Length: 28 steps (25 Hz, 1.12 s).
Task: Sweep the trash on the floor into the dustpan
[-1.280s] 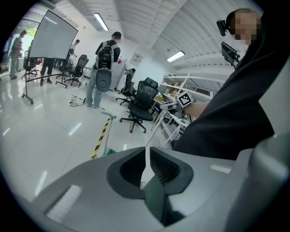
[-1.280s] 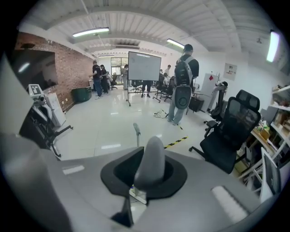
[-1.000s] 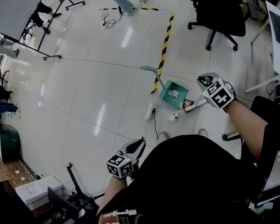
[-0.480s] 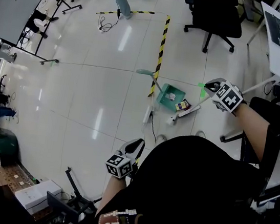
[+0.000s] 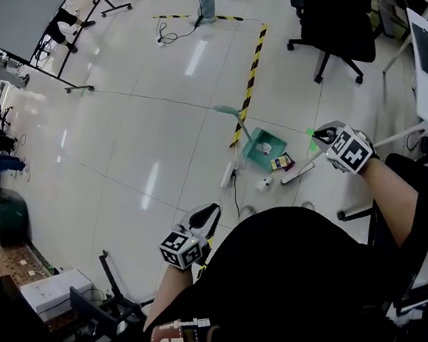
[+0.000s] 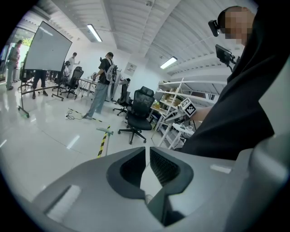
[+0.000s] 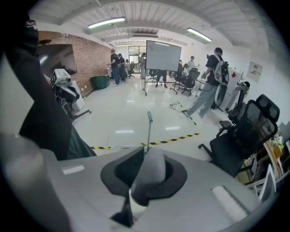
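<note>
Dustpan (image 5: 264, 146) beside hazard tape (image 5: 250, 76); white trash (image 5: 263, 183) near its mouth.

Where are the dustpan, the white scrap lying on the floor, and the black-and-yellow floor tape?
dustpan (image 5: 276, 145), head view, green inner wall.
white scrap (image 5: 263, 183), head view, its middle.
floor tape (image 5: 254, 61), head view, midway along the strip.

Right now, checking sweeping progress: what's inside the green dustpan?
One white crumpled piece shows inside the dustpan. A colourful packet lies at its open edge; whether it's inside can't be told.
</note>
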Motion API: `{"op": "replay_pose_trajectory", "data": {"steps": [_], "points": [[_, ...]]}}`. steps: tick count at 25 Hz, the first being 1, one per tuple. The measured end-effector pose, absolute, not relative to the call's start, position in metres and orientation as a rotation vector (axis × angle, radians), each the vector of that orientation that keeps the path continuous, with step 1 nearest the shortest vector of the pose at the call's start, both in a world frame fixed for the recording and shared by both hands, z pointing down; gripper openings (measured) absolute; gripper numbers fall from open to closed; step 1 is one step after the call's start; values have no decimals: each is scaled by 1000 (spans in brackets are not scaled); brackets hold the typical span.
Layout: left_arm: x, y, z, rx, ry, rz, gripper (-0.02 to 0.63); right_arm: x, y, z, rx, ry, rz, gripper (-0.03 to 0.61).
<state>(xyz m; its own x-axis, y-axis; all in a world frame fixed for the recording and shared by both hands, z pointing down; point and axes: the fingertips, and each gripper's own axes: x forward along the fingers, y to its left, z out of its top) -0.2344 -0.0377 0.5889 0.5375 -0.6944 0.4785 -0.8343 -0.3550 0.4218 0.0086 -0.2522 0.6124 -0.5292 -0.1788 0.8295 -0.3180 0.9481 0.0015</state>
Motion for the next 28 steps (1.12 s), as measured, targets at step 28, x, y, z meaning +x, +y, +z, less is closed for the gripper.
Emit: {"op": "replay_pose_trajectory", "data": {"steps": [28], "points": [[-256,-27,576,2096,-1314,249,32,-99,-287,605,313,-2277,-105,17]]}}
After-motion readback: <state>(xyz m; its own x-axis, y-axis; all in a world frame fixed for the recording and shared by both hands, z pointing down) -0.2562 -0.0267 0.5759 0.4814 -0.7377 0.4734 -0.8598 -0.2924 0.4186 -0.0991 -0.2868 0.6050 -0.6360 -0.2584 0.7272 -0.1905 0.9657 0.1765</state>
